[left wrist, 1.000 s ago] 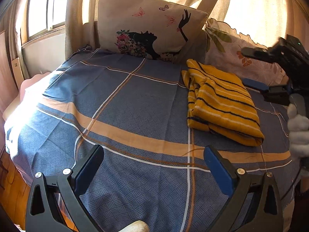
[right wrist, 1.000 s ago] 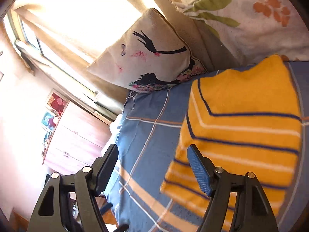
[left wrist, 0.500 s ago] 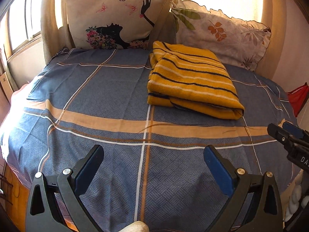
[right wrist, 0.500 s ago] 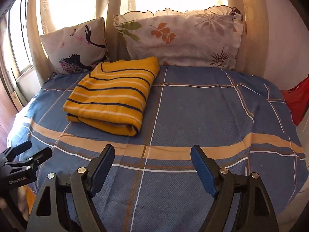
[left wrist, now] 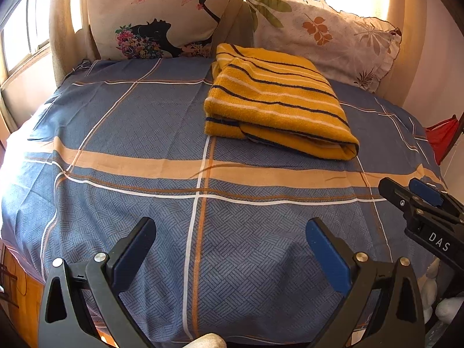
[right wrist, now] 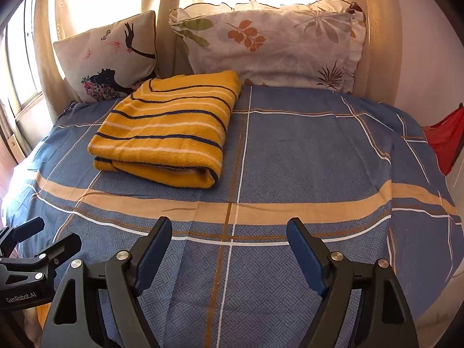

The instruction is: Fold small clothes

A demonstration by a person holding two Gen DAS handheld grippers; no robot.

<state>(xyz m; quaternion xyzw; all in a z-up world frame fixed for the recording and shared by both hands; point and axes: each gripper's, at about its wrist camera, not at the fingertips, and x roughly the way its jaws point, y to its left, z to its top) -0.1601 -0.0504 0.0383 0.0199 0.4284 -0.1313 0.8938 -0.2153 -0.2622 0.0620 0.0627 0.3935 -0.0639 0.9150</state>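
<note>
Right wrist view: folded striped garment (right wrist: 168,127), long axis toward pillows (right wrist: 269,46).

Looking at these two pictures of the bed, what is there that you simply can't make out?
- Yellow striped garment: folded, so both views hide its type and inner layers.
- Red fabric: cut off at the bed's right side in both views.
- Right hand-held gripper: the left view's edge crops it.
- Window behind the leaf-print pillow: glare and curtains wash out anything outside.
- Floor: the blue plaid bedsheet hides most of it.
</note>
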